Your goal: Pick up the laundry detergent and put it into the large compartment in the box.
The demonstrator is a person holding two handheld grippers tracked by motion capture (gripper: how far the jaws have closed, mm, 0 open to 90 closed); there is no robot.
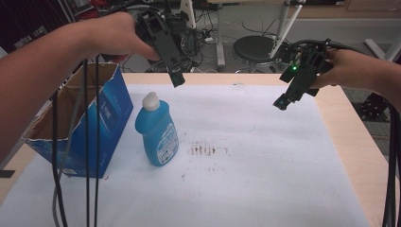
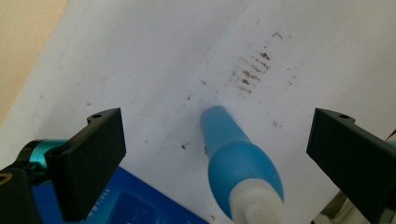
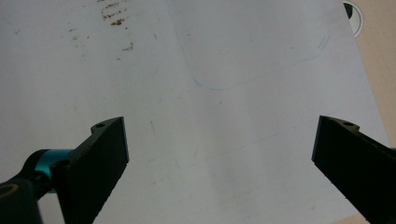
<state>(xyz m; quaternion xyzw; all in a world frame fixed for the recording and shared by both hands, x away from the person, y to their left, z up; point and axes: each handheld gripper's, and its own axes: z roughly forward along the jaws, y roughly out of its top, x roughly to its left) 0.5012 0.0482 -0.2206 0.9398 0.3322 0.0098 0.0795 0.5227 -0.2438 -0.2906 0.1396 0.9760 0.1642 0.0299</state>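
High view, left to right: an open blue box [image 1: 80,123] lies at the desk's [image 1: 350,142] 9 o'clock edge; just beside it, at its 3 o'clock, a blue bottle [image 1: 157,135] stands upright with its white cap [image 1: 151,100] on top, both on a white sheet [image 1: 265,156] marked by brown stains [image 1: 203,150]. The left tool [image 1: 177,78] hangs above the bottle, at its 1 o'clock, jaws released and empty. The right tool [image 1: 282,101] hovers well apart, at the bottle's 3 o'clock, also spread and empty. Left gripper view: the bottle [image 2: 240,168] sits between the two jaws but below them, untouched, its long axis vertical and running along the line of sight. The left tool is clearly the nearer one; a grasp would probably call for a straight descent onto the neck.
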